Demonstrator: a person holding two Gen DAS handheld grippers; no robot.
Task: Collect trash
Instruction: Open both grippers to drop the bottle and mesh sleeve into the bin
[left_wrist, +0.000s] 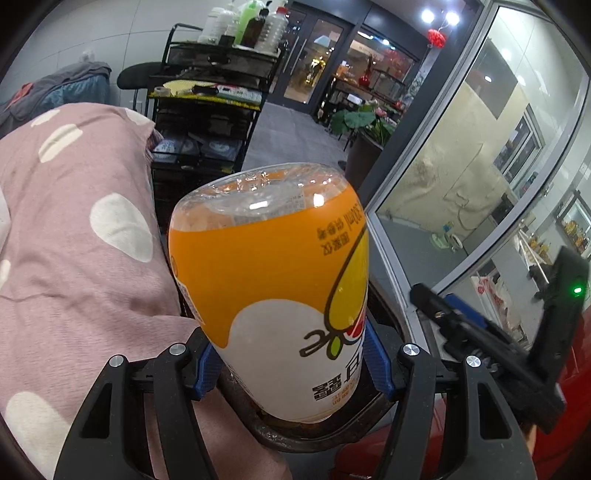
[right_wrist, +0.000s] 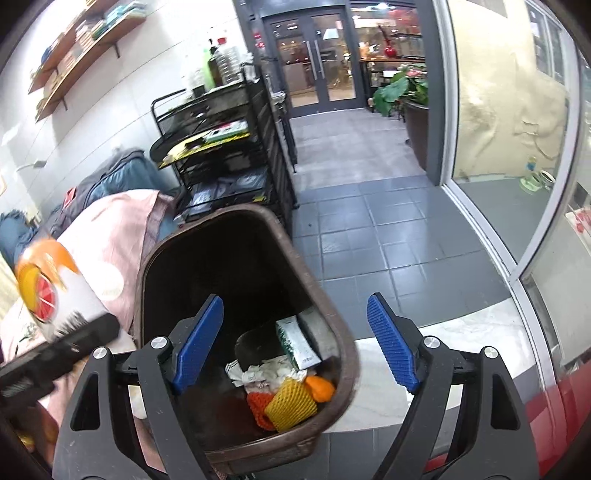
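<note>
My left gripper (left_wrist: 291, 365) is shut on an orange-labelled plastic bottle (left_wrist: 269, 266), held bottom-up between the blue pads. Just under the bottle lies the rim of a brown trash bin (left_wrist: 314, 437). In the right wrist view my right gripper (right_wrist: 294, 301) stands open and empty over the bin (right_wrist: 349, 354). Inside lie a green-and-white packet (right_wrist: 299, 341), crumpled paper (right_wrist: 264, 374), a yellow foam net (right_wrist: 290, 404) and orange scraps. The bottle (right_wrist: 44, 280) shows blurred at the far left of that view. A finger (left_wrist: 461, 314) of the right gripper shows at the right of the left wrist view.
A pink dotted quilt (left_wrist: 74, 258) lies left of the bin. Behind it stands a black wire rack (right_wrist: 221, 155) with bottles on top. A glass wall (right_wrist: 498, 129) runs along the right, above a white marble ledge (right_wrist: 461, 343). Grey tiled floor (right_wrist: 369, 229) stretches towards the doors.
</note>
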